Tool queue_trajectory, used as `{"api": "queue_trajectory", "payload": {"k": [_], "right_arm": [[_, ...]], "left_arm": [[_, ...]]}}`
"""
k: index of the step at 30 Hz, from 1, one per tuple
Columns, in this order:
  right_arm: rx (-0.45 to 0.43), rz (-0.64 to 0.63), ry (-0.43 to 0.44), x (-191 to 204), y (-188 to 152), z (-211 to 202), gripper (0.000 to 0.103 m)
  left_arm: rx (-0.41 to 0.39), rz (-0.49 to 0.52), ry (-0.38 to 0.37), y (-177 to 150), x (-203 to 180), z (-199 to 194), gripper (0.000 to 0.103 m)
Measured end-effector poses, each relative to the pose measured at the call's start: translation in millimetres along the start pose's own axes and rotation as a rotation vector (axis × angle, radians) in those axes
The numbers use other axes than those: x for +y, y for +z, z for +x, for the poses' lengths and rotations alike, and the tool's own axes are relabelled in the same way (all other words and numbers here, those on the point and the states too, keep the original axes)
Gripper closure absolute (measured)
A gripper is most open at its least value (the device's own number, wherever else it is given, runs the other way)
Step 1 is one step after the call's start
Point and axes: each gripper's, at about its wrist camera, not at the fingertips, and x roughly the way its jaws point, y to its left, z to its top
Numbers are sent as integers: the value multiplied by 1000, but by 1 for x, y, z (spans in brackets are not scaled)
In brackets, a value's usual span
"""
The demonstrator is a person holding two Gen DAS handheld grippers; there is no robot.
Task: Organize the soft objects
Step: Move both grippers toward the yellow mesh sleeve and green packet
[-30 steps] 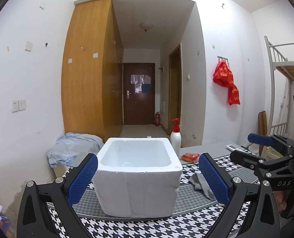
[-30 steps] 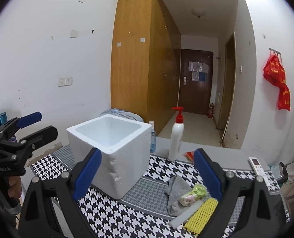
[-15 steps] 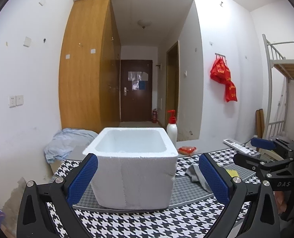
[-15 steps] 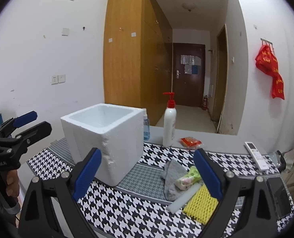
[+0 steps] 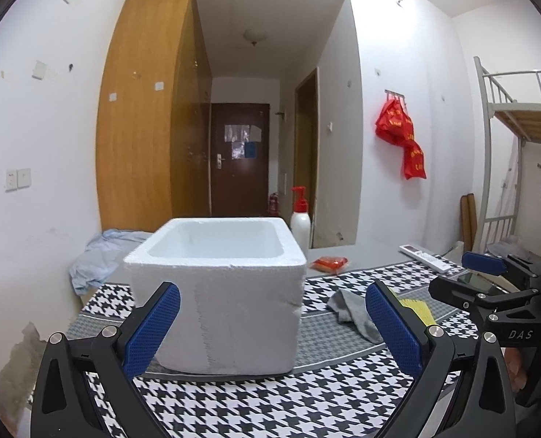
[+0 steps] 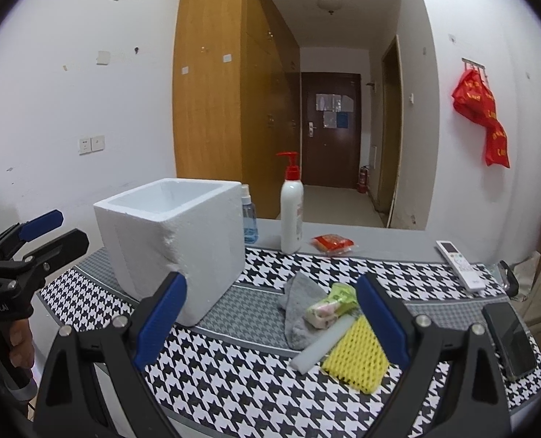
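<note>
A white foam box stands open-topped on the houndstooth mat. Right of it lie a grey cloth, a green-and-pink soft packet, a white foam strip and a yellow foam net. My left gripper is open and empty, low in front of the box; it also shows at the left of the right wrist view. My right gripper is open and empty, above the mat just before the soft items; it also shows at the right of the left wrist view.
A white pump bottle, a blue spray bottle, a red packet and a remote sit along the table's far side. A black phone lies at the right. A blue cloth lies behind the box.
Both cameras have lowered and levelled, so the box rim now sits nearer eye height. Both grippers stay open. Nothing on the table has moved.
</note>
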Motion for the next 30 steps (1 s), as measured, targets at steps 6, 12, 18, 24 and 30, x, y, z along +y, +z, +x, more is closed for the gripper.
{"api": "queue_trajectory", "payload": {"k": [6, 12, 18, 24, 30], "right_arm": [[6, 11, -59, -14, -5, -8, 7], [17, 38, -116, -30, -10, -15, 7], [38, 55, -148, -42, -17, -16, 7], [57, 71, -168, -54, -23, -15, 7], [88, 89, -179, -64, -29, -6, 7]], "left_arm": [[14, 20, -53, -1, -17, 9, 1], [31, 39, -109, -2, -34, 21, 1], [48, 61, -154, -3, -49, 31, 1], [76, 79, -186, -5, -63, 45, 1], [102, 107, -206, -6, -74, 60, 1]]}}
